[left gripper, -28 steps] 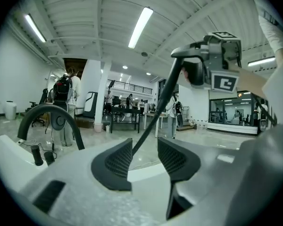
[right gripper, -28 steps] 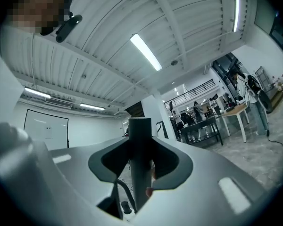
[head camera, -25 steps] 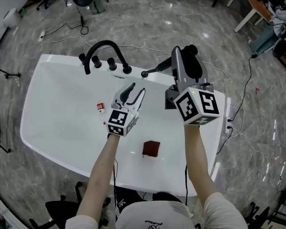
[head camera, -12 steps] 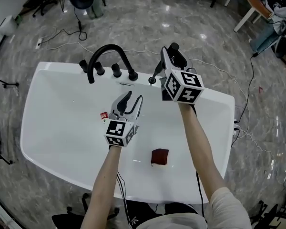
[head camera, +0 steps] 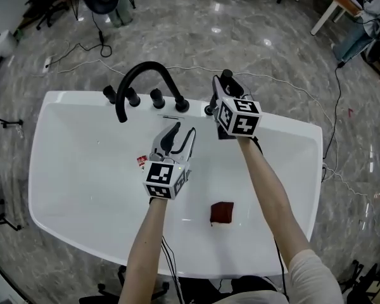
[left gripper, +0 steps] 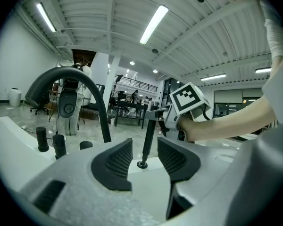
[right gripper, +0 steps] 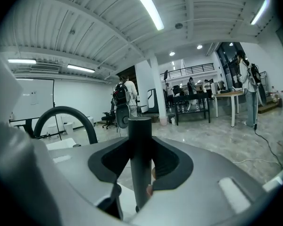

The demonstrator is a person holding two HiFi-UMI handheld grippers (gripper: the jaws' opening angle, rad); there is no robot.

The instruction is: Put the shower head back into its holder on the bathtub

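The black shower head (head camera: 223, 81) is held upright by its handle (right gripper: 140, 131) in my right gripper (head camera: 221, 97), whose jaws are shut on it (right gripper: 141, 166). The handle's lower end (left gripper: 148, 138) stands at the small black holder ring (left gripper: 142, 164) on the white bathtub's back rim (head camera: 285, 126), just right of the knobs. My left gripper (head camera: 180, 135) hovers over the tub's inside, in front of the holder, open with nothing between its fingers (left gripper: 118, 161).
A black arched faucet (head camera: 145, 75) and several black knobs (head camera: 157, 97) stand on the back rim to the left of the holder. A red block (head camera: 222, 212) and a small red-and-white item (head camera: 141, 162) lie in the tub. Cables run over the marble floor (head camera: 272, 49).
My right gripper has come down with the shower head, from above the tub's right side to the rim by the knobs. The left gripper has shifted slightly and stays open.
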